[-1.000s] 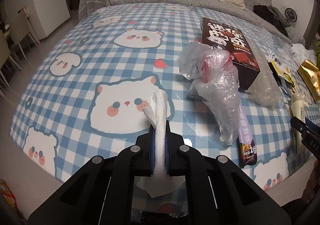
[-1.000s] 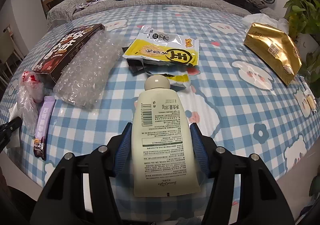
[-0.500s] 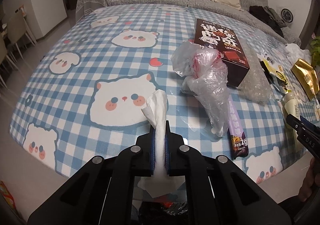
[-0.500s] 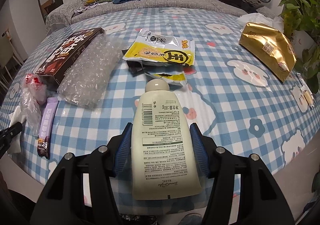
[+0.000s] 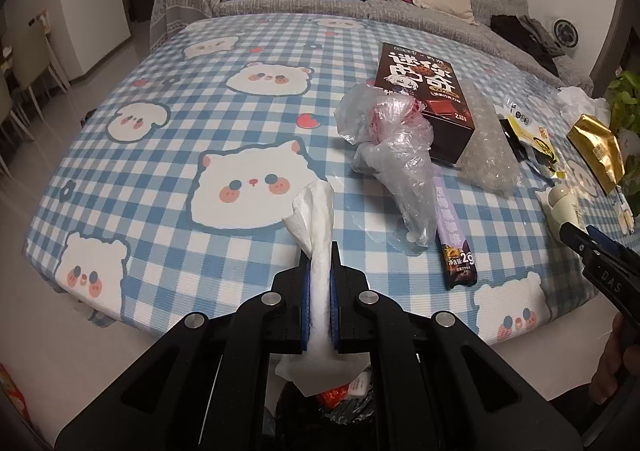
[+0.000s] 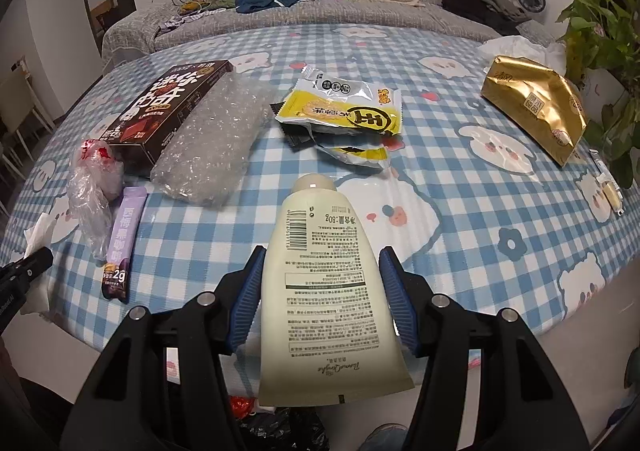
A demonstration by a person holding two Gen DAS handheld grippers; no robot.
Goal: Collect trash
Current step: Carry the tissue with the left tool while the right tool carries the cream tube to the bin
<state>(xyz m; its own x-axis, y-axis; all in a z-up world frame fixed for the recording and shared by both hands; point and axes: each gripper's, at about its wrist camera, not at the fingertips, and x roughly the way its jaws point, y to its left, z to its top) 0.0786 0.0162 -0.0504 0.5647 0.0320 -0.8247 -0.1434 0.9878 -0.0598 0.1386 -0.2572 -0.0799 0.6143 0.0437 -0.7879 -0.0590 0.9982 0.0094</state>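
On the desk (image 6: pixel 460 247), the box (image 6: pixel 168 111) is lying far left, with the bubble wrap (image 6: pixel 216 147) right beside it. The crumpled plastic bag (image 6: pixel 94 187) and sachet (image 6: pixel 122 243) are sitting in front of the box. The snack wrappers (image 6: pixel 344 115) are lying mid-desk, the foil bag (image 6: pixel 536 107) far right, and the sofa (image 6: pixel 360 11) is sitting behind it all.

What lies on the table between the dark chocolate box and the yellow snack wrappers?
A roll of clear bubble wrap lies between the chocolate box and the yellow snack wrappers, alongside the box. The right wrist view shows it best.
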